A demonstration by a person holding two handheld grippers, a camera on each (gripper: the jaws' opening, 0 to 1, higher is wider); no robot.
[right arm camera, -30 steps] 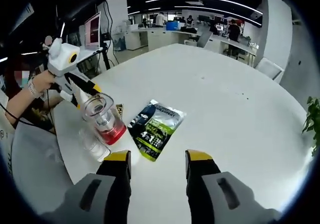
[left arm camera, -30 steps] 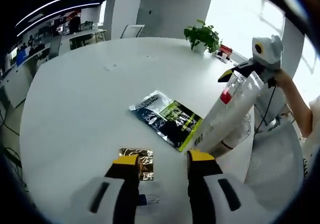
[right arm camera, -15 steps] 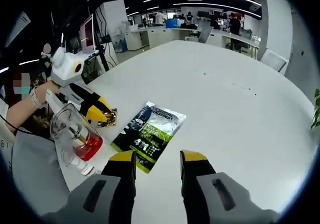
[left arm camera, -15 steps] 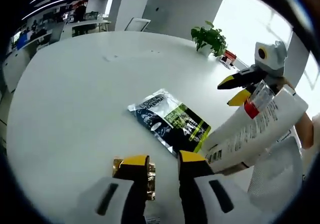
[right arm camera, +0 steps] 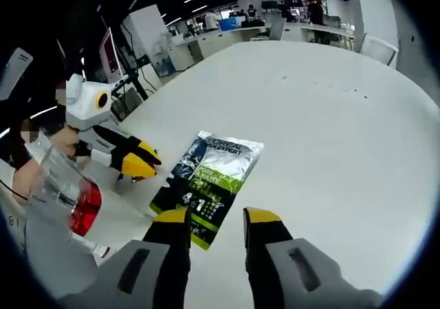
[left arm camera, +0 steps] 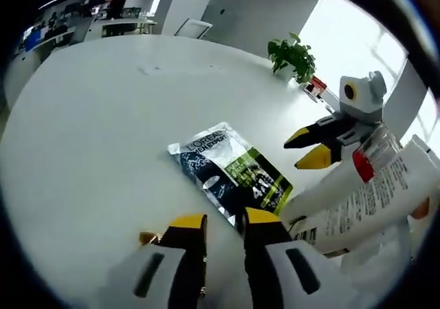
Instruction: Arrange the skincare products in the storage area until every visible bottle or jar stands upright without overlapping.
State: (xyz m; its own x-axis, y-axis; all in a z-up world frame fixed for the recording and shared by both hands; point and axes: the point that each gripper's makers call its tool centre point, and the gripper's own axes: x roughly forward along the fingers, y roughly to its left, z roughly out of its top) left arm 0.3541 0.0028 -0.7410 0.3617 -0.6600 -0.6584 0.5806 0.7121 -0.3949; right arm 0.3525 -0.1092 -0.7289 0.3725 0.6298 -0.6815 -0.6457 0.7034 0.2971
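Sachet (left arm camera: pixel 230 176) lies flat just ahead of both slightly parted, empty claws (left arm camera: pixel 223 221) (right arm camera: pixel 214 217).

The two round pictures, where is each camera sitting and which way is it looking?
Left gripper view: rides the left gripper, looking forward over the round white table at the flat dark-and-green foil sachet; own yellow-tipped jaws show, nearly together.
Right gripper view: rides the right gripper, facing the sachet from the opposite side; own jaws show, slightly apart.
Shared: table, sachet, the white tube with clear red-banded cap, and each other's gripper.
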